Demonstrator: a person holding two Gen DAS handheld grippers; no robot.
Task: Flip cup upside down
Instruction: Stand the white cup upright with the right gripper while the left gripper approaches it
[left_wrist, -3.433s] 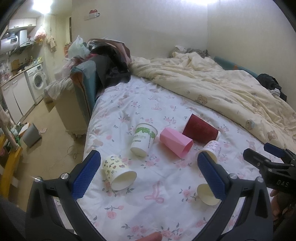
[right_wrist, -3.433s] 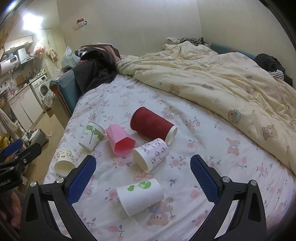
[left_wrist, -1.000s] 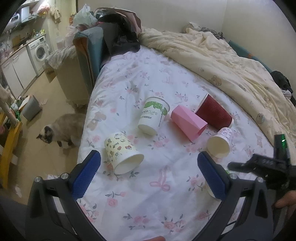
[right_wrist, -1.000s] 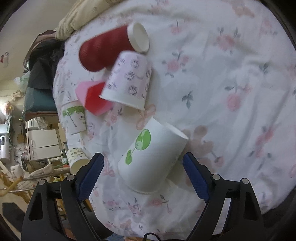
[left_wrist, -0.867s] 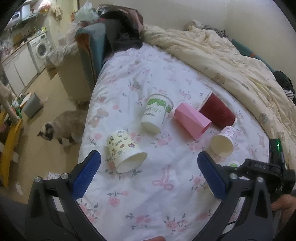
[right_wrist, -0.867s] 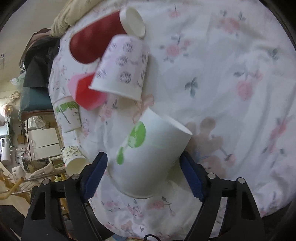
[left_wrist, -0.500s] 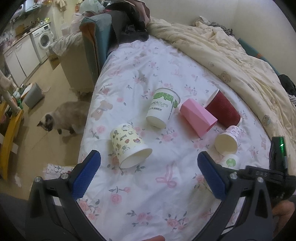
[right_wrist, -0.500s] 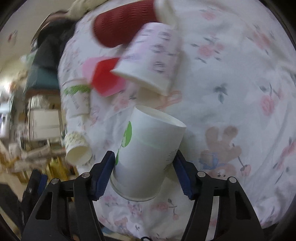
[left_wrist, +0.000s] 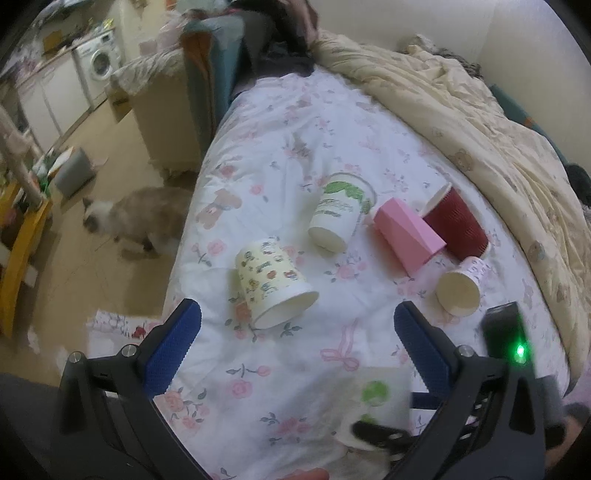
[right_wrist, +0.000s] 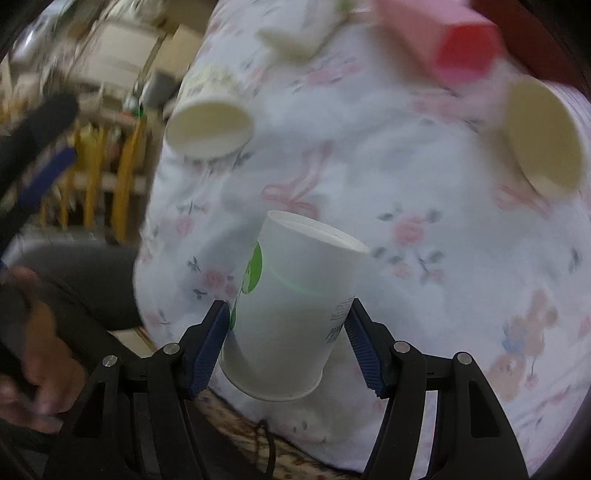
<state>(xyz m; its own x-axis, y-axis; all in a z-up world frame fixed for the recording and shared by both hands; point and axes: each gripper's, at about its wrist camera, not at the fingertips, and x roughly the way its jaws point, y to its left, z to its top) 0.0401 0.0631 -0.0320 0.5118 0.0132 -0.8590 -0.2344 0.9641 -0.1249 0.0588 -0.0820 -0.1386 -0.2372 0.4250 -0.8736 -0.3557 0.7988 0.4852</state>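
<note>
Right wrist view shows the right tool (right_wrist: 286, 341) clamped on the white paper cup with a green leaf logo (right_wrist: 291, 314), a blue pad pressed to each side of its wall. The cup is lifted clear of the floral-print bedsheet (right_wrist: 424, 192), and its wider rolled rim sits near the camera while its narrower base points away toward the bed, so it looks partway through the turn. My reading is that the grasp and lift are done; what remains is to finish the rotation, set the cup rim-down on the sheet and let go. The motion blur in this view suggests the wrist is swinging.

Left wrist view adds what the other cannot: the left tool (left_wrist: 295, 343) holds nothing, its blue pads standing wide apart above the bed. It also lays out the other cups, all on their sides: a cream cartoon-print paper cup (left_wrist: 271, 282), a white cup with a green band (left_wrist: 341, 216), a faceted pink cup (left_wrist: 406, 236), a dark red ribbed cup (left_wrist: 456, 225) and a small pale patterned cup (left_wrist: 461, 290). A grey-and-cream cat (left_wrist: 136, 218) stands on the floor beside the bed. The held cup shows there only as a blur at the lower edge.
</note>
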